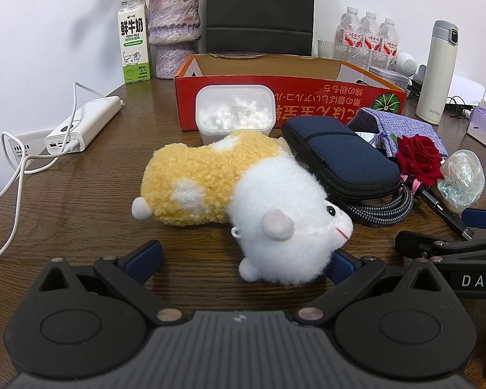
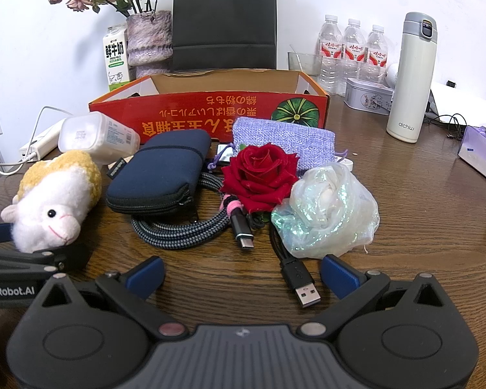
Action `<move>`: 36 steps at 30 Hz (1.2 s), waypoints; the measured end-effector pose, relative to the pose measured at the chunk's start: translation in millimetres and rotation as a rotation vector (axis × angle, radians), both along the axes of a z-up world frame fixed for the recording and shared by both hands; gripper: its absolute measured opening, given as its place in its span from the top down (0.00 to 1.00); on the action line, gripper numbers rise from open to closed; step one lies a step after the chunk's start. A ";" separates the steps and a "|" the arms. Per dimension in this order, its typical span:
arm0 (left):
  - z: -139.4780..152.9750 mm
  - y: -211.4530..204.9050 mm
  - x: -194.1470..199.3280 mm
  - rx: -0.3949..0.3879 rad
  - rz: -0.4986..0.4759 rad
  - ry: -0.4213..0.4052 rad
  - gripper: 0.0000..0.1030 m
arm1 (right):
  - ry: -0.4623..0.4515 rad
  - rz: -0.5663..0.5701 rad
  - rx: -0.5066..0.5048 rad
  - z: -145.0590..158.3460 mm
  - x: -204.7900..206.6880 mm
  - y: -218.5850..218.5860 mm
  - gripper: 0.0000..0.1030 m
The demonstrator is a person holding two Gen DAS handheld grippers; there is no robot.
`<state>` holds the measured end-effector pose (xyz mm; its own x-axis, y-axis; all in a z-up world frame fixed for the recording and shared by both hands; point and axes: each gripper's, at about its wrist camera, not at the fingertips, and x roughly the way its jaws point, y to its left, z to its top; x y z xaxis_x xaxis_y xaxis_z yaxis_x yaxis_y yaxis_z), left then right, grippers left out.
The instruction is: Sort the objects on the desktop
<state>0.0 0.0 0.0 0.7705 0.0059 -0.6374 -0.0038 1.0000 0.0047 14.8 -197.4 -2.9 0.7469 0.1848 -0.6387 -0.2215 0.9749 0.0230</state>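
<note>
the left gripper [image 1: 243, 259] sits at the bottom of the left wrist view with its jaws wide apart, and the plush sheep [image 1: 233, 194] lies on its side in the centre of that frame, its white head already reaching down between the two blue pads. the right pad looks to be touching or nearly touching the head; the left pad stands clear of it. nothing is gripped yet.

the step in hand looks like taking the plush and moving it to the red cardboard box [image 1: 288, 97] across the upper middle of the frame. to do it well, push a little further forward so the pads bracket the fuller part of the head or the neck rather than just the fluff at the edge, then close firmly; soft pile compresses, and a shallow pinch may slip. lift straight up before travelling, since the translucent plastic tub [image 1: 233, 113] stands between the plush and the box wall.

the right gripper [image 2: 241, 275], at the bottom of the right wrist view, has its jaws apart and empty, low over the table with the usb plug [image 2: 303, 287] between its pads and the iridescent wrap [image 2: 327, 210] just above. keep it where it is while the left one lifts.
</note>
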 end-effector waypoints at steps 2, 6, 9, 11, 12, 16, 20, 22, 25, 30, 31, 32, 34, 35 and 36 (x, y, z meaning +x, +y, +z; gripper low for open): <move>0.0 0.0 0.0 0.000 0.000 0.000 0.00 | 0.000 0.000 0.000 0.0 -0.1 0.0 0.00; 0.0 0.0 0.0 0.000 0.000 0.000 0.00 | 0.000 0.000 0.000 0.1 -0.3 0.5 0.00; 0.0 0.1 0.0 0.000 0.001 0.000 0.00 | 0.000 0.000 -0.002 0.0 -0.4 1.2 0.00; 0.0 0.0 0.0 0.000 0.001 0.000 0.00 | 0.000 0.000 -0.001 0.1 -0.3 0.6 0.00; 0.0 0.0 0.0 0.000 0.001 0.000 0.00 | -0.001 0.001 -0.001 0.1 -0.2 0.7 0.00; 0.0 0.0 0.0 0.000 0.001 0.000 0.00 | -0.001 0.006 -0.001 -0.2 0.4 -0.4 0.00; 0.0 0.0 0.0 0.000 0.001 0.000 0.00 | -0.001 0.009 -0.002 0.3 0.4 0.5 0.00; 0.0 -0.1 0.0 0.000 0.001 0.000 0.00 | -0.001 0.014 0.000 0.1 2.1 0.0 0.00; 0.0 -0.1 0.0 0.000 0.001 0.000 0.00 | -0.001 0.015 -0.001 0.2 0.7 0.2 0.00; 0.0 0.0 0.0 0.000 0.001 0.000 0.00 | -0.001 0.007 -0.004 -0.4 1.7 1.1 0.00; 0.0 0.0 0.0 0.000 0.002 0.000 0.00 | -0.001 0.007 -0.004 -0.3 1.7 1.4 0.00; 0.0 0.0 0.0 0.000 0.002 0.000 0.00 | -0.001 0.007 -0.004 -0.3 1.6 1.3 0.00; 0.0 0.0 0.0 0.000 0.002 0.000 0.00 | -0.001 0.007 -0.004 -0.3 1.6 1.4 0.00; 0.0 0.0 0.0 0.000 0.002 0.000 0.00 | -0.001 0.007 -0.004 -0.2 1.5 1.4 0.00; 0.0 0.0 0.0 0.000 0.002 0.000 0.00 | -0.001 0.007 -0.004 -0.2 1.4 1.4 0.00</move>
<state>0.0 0.0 0.0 0.7707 0.0073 -0.6371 -0.0056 1.0000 0.0047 16.2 -196.1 -3.0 0.7460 0.1874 -0.6390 -0.2283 0.9734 0.0190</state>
